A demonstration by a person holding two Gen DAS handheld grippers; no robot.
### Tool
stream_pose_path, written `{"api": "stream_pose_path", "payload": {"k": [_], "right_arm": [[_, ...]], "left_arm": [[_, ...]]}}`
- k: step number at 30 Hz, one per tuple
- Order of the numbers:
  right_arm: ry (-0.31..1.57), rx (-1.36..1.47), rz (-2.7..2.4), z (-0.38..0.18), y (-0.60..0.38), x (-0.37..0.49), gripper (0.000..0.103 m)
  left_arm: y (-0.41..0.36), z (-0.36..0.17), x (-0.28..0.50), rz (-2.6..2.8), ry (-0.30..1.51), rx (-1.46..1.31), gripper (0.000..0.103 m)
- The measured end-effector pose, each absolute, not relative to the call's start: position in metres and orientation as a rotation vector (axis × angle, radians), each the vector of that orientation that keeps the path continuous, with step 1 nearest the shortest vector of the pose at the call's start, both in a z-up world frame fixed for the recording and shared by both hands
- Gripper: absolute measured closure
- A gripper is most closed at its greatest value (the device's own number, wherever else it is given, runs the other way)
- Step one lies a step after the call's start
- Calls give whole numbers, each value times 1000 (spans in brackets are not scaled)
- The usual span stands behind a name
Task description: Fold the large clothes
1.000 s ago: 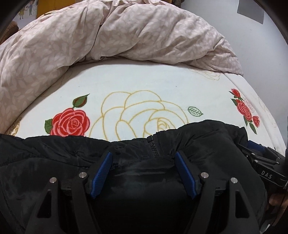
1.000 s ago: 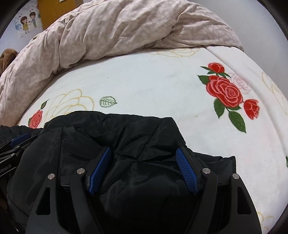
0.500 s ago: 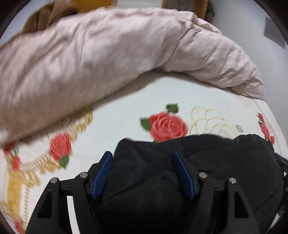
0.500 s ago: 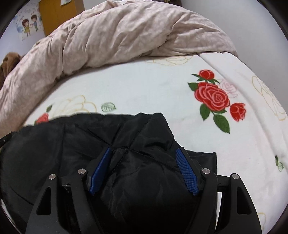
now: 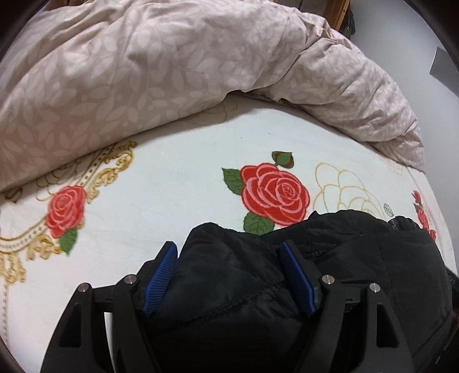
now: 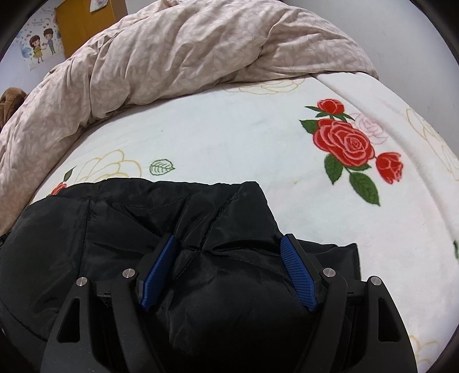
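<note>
White bedding printed with red roses (image 5: 275, 195) covers the bed (image 6: 229, 137), and a rumpled beige quilt (image 5: 160, 63) with a pale leaf pattern is heaped along the far side of it. Beyond the quilt, the right wrist view shows a yellow cabinet (image 6: 86, 23) and a cartoon sticker (image 6: 40, 43) on the wall. Nearest the cameras, a black padded jacket (image 6: 129, 218) lies bunched on the bedding, well short of the quilt. From the left wrist view its far edge just overlaps the lower leaves of the large rose. The left gripper (image 5: 229, 275) points toward the quilt, tilted down at the jacket; its blue pads (image 5: 160, 275) stand wide apart with a bulge of jacket fabric between them, not pinched. The right gripper (image 6: 229, 272) is posed the same way at the jacket's right end, its blue pads (image 6: 298, 275) also spread with a puffed quilted fold filling the gap. The jacket's right corner lies flat on the bedding just beyond that gripper, with a cluster of roses (image 6: 350, 143) farther off toward the bed's right edge.
</note>
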State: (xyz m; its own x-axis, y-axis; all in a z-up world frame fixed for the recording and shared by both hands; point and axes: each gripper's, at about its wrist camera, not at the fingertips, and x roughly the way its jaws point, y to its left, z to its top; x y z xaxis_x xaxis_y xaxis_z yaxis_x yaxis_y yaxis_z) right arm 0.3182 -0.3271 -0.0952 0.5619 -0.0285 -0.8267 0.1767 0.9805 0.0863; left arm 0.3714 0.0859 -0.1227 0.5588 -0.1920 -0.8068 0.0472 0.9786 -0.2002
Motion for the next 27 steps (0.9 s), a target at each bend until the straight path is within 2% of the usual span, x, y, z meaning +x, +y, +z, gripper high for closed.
{"api": "stream_pose_path", "payload": {"k": [6,11,14,16,19,23,27], "right_arm": [[880,186,-91,-31,-320,289,29],[818,167,10,0,-287,259,29],[867,106,64,-13,-257,261,30],[971,62,40,-46,-253,274,30],[974,100,50,-71,-265,279,30],[984,79,29,-80,-262,285,30],[987,118,23,-65,-267,283,30]], "left_arm": [[96,-71,341,-151,875,-151,29],[64,-37,300,-265,780,-112,29],[35,-47,295,-322,806,-77,29],[19,-70,304,-314,875,-34,29],[14,-95,308,-302,890,-21,27],[7,-102,316,-278,900,3,26],[10,-85,313,-285,925,-2,30]]}}
